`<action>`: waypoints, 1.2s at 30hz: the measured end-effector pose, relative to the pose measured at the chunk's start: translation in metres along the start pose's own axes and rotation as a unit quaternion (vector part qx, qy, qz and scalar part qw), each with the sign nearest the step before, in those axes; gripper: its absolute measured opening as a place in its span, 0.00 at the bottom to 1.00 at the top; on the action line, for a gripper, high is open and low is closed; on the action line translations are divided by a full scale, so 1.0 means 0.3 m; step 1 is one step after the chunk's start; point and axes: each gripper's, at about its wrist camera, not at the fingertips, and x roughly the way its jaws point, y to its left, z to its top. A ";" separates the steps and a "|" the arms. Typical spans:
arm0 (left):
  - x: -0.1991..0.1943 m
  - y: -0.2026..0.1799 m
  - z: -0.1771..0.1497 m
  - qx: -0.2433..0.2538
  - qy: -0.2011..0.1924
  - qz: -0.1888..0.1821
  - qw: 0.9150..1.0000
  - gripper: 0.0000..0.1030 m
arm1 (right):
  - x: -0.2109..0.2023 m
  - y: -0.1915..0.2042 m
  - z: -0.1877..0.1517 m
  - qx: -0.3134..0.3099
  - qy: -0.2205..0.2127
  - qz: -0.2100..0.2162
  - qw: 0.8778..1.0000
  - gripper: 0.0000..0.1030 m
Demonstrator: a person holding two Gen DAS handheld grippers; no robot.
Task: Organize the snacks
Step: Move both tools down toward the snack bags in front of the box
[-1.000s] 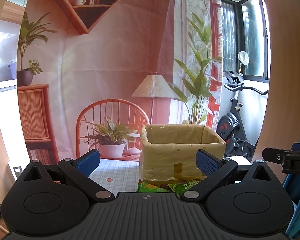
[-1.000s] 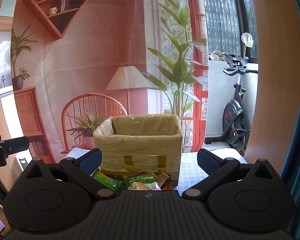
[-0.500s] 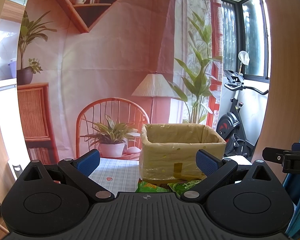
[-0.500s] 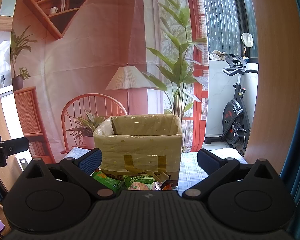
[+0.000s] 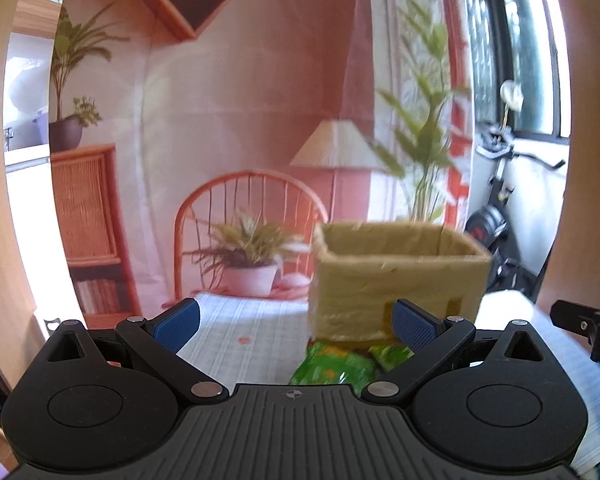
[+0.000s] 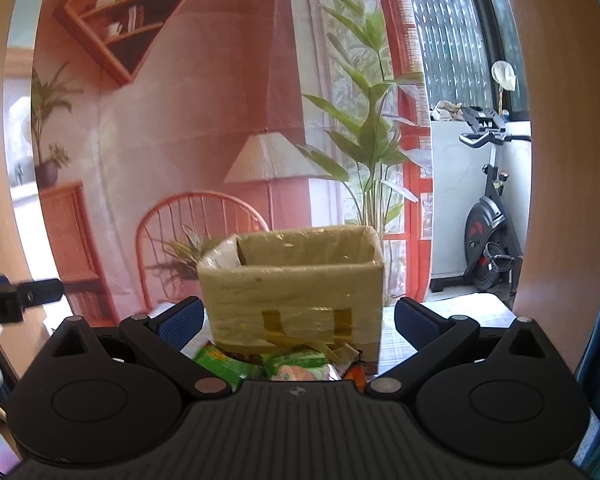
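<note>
Both the left gripper [image 5: 296,322] and the right gripper [image 6: 298,318] were spread wide, holding nothing. Green snack packets [image 6: 260,364] lay against the front foot of the taped cardboard box [image 6: 292,296]. Bare checked tablecloth [image 5: 236,328] stretched leftward.

A cardboard box [image 6: 292,292] wrapped in glossy clear film, with strips of shiny tan tape across its front, stands on a checked woven tablecloth [image 5: 240,328]. Crinkled, glossy plastic snack packets [image 6: 260,364], mostly green, lie against its near side. The left gripper [image 5: 296,322] and right gripper [image 6: 298,318] are matt black plastic, each with a ribbed housing, small bright metal pivot pins and blue fingertip pads [image 5: 178,320] of finely textured rubber. The creased backdrop [image 6: 204,100] behind, printed with a room scene, looks like matt cloth or paper; which one cannot be told
</note>
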 end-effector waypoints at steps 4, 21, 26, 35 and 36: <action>0.079 0.029 -0.062 -0.007 0.029 -0.004 1.000 1.00 | 0.084 0.013 -0.087 -0.004 0.028 -0.003 1.000 1.00; 0.278 0.047 -0.213 -0.016 0.080 -0.033 0.996 0.99 | 0.224 -0.147 -0.207 -0.032 0.095 0.017 0.995 1.00; 0.325 0.039 -0.254 -0.017 0.093 -0.034 0.995 0.99 | 0.269 -0.127 -0.299 -0.088 0.117 0.036 0.989 1.00; 0.383 0.006 -0.308 -0.015 0.110 -0.033 0.993 0.98 | 0.351 -0.102 -0.426 -0.152 0.140 0.059 0.977 1.00; 0.388 0.005 -0.313 -0.015 0.110 -0.033 0.993 0.97 | 0.363 -0.107 -0.433 -0.155 0.142 0.058 0.976 1.00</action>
